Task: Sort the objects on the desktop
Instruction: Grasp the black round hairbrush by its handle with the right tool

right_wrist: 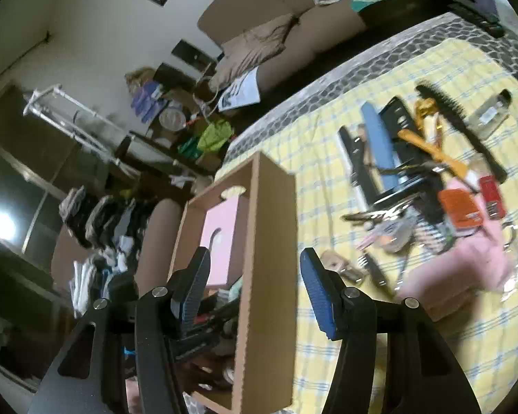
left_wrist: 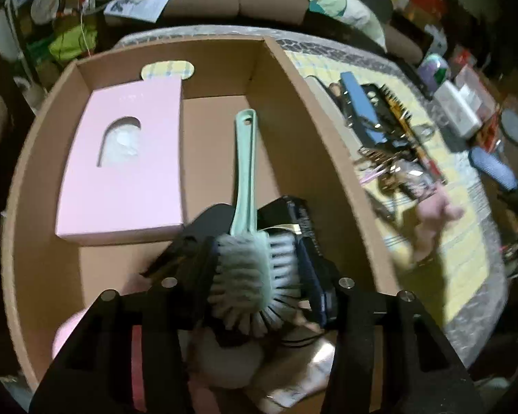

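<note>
1. Open brown cardboard box (left_wrist: 331, 131): stands on the table covered with the yellow checked cloth (right_wrist: 328, 158), at the cloth's left side as your right camera sees it.
2. Flat pink carton with an arched window cut-out (left_wrist: 124, 165): lies on the box floor, toward its far left corner.
3. Mint-green plastic scrubbing brush with pale bristles and a long handle (left_wrist: 247, 258): sits inside the box; its bristle head is between the pads of your left gripper (left_wrist: 259, 269), handle pointing away toward the far wall. The pads flank the head closely on both sides; whether they press it I cannot tell.
4. Your right gripper (right_wrist: 255, 293): fingers spread, nothing between them, hovering over the near right wall of the box.
5. Unsorted heap of small items (right_wrist: 414, 172): lies on the cloth to the right of the box, well apart from it. It includes a blue strip, a black comb, an orange case and a clear glass bottle (right_wrist: 490, 114).
</note>
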{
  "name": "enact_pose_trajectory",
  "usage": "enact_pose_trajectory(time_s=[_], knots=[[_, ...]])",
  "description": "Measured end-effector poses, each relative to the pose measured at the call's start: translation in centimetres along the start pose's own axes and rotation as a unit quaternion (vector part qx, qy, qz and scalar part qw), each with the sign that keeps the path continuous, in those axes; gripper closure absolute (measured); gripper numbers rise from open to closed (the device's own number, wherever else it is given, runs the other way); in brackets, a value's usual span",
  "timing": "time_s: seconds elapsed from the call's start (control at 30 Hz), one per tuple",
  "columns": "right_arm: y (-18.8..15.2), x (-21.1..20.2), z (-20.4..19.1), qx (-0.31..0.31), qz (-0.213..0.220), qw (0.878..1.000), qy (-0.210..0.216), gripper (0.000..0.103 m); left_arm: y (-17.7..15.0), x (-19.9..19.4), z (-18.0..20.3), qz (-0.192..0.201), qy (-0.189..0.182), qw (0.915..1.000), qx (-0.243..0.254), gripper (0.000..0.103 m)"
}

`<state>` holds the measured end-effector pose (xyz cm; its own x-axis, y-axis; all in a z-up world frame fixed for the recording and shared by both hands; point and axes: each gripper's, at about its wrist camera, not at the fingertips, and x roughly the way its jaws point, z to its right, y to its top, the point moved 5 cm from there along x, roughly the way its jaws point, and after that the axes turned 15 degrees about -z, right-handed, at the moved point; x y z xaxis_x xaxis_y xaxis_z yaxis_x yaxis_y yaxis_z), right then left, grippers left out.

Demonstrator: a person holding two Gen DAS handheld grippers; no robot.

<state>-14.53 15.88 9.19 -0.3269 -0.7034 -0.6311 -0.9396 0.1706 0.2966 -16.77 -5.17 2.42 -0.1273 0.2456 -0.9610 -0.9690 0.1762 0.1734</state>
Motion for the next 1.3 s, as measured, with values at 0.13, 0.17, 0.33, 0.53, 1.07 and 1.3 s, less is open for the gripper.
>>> enact_pose_trajectory(time_s=[0.13, 0.17, 0.33, 0.53, 1.07, 1.3], knots=[[1.2, -3.9, 2.5, 0.02, 0.041, 0.999, -0.009, 0.044, -0.1, -1.3, 1.1, 0.004, -0.012, 0.9999, -0.007, 0.045], [1.4, -4.8, 3.1, 0.024, 0.052, 0.998, -0.013, 0.042, -0.2, -1.7, 1.3, 0.009, -0.008, 0.9999, -0.009, 0.045], [2.7, -9.9, 8.5, 0.065, 0.11, 0.99, -0.066, 0.039, -0.2, -5.5, 3.5, 0.076, -0.052, 0.9956, -0.015, 0.025], [3.4, -10.9, 13.8, 0.072, 0.104, 0.979, -0.159, 0.039, 0.6, -6.6, 8.0, 0.101, -0.113, 0.9883, 0.02, 0.013], [5.4, -5.0, 20.7, 0.032, 0.017, 0.976, -0.216, 0.044, 9.7, 2.1, 20.4, 0.017, -0.188, 0.9819, 0.015, 0.0], [6.7, -1.8, 21.4, -0.036, -0.005, 0.97, -0.241, 0.055, 15.9, 7.4, 23.9, -0.022, -0.179, 0.9835, 0.014, 0.0]])
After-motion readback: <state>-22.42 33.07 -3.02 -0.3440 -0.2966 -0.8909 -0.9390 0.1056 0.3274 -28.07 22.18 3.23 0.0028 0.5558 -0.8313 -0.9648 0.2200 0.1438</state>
